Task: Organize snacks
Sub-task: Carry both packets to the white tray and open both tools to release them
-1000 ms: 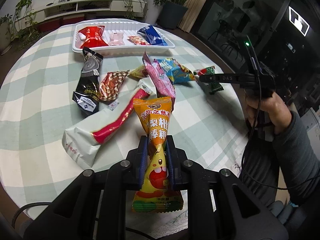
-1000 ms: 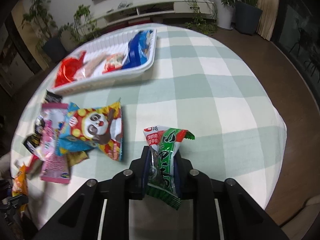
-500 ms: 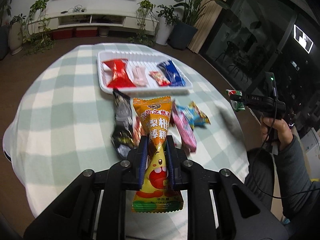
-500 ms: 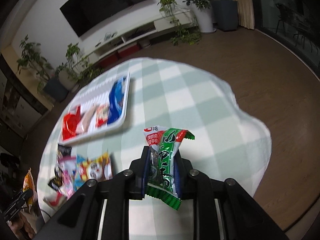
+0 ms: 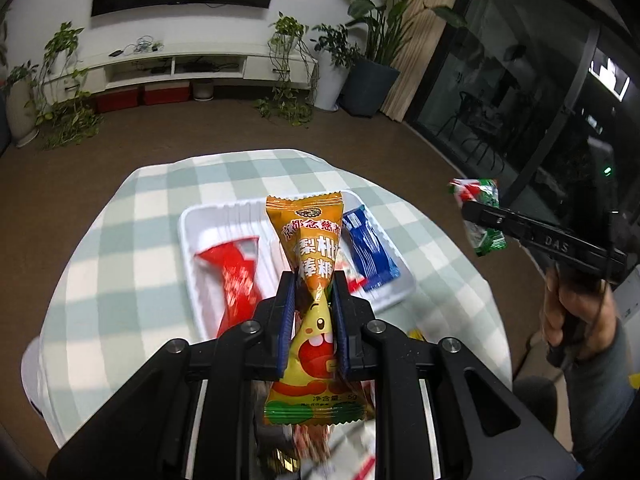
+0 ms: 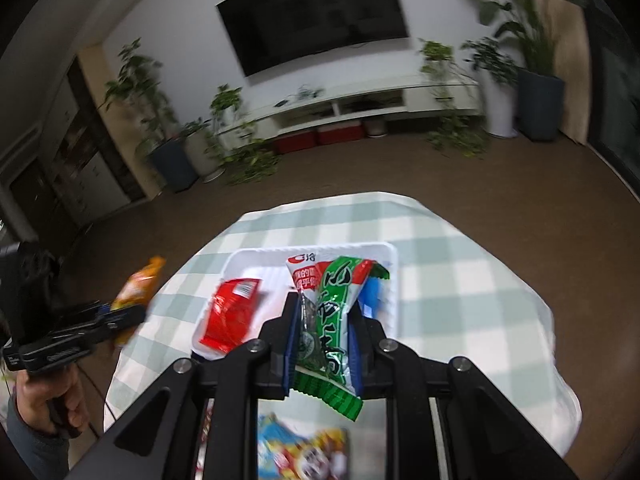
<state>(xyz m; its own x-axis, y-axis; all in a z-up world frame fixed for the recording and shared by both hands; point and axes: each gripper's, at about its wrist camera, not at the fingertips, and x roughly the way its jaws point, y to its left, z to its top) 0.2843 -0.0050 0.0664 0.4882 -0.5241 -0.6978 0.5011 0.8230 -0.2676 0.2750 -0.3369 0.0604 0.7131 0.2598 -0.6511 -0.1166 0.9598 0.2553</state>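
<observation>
- The left gripper [image 5: 314, 300] is clamped on an orange and yellow snack packet [image 5: 310, 280], holding it upright in the air above the table.
- The right gripper [image 6: 326, 328] grips a green and white snack packet [image 6: 332, 312], also raised above the table.
- Beneath both, a white tray [image 5: 188, 240] rests on a green checked tablecloth [image 5: 132, 260].
- In the tray lie a red packet [image 5: 236, 276] at the left and a blue packet [image 5: 368, 252] at the right.
- More packets, blurred, lie on the cloth nearest the cameras.
</observation>
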